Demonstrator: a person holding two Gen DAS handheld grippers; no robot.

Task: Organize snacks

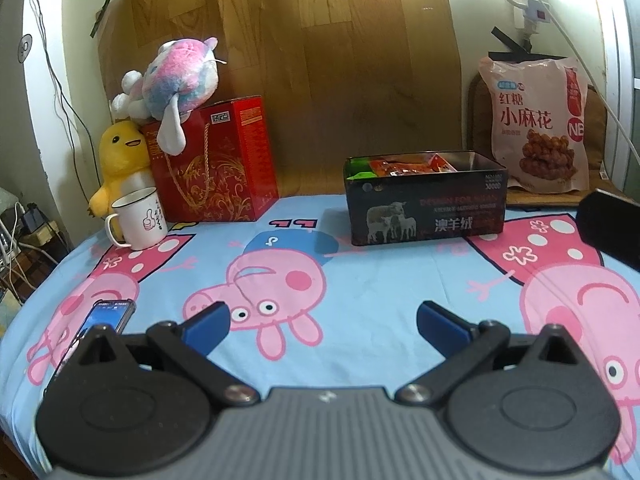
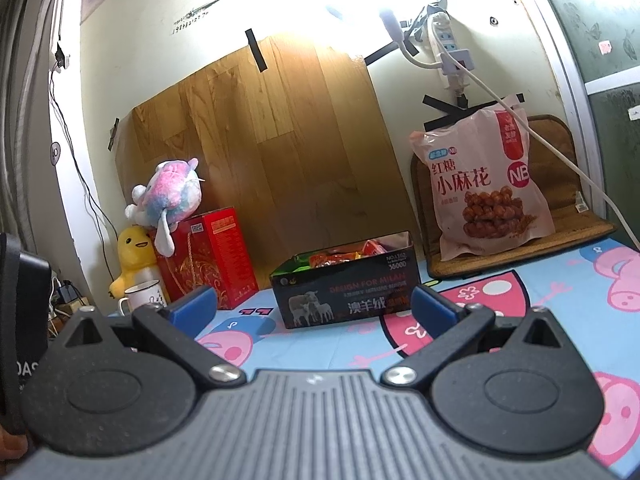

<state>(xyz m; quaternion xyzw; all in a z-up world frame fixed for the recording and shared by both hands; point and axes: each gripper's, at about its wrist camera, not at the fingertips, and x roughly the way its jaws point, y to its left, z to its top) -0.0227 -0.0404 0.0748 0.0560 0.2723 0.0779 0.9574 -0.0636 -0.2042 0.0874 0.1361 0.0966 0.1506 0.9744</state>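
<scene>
Flat surface covered in a light blue cartoon-pig sheet (image 1: 360, 276). Toward the back, near the middle, a dark open box (image 1: 426, 208) holding red and green snack packets (image 1: 404, 167). At the back left, a red gift box (image 1: 216, 160), with a white mug (image 1: 140, 218) just in front of its left corner and a yellow plush chick (image 1: 118, 160) beside it. At the near left edge, a phone (image 1: 108, 316) lying flat. At the back right, a brown mat (image 1: 560, 196) bearing a pink snack bag (image 1: 536, 124) propped upright.
</scene>
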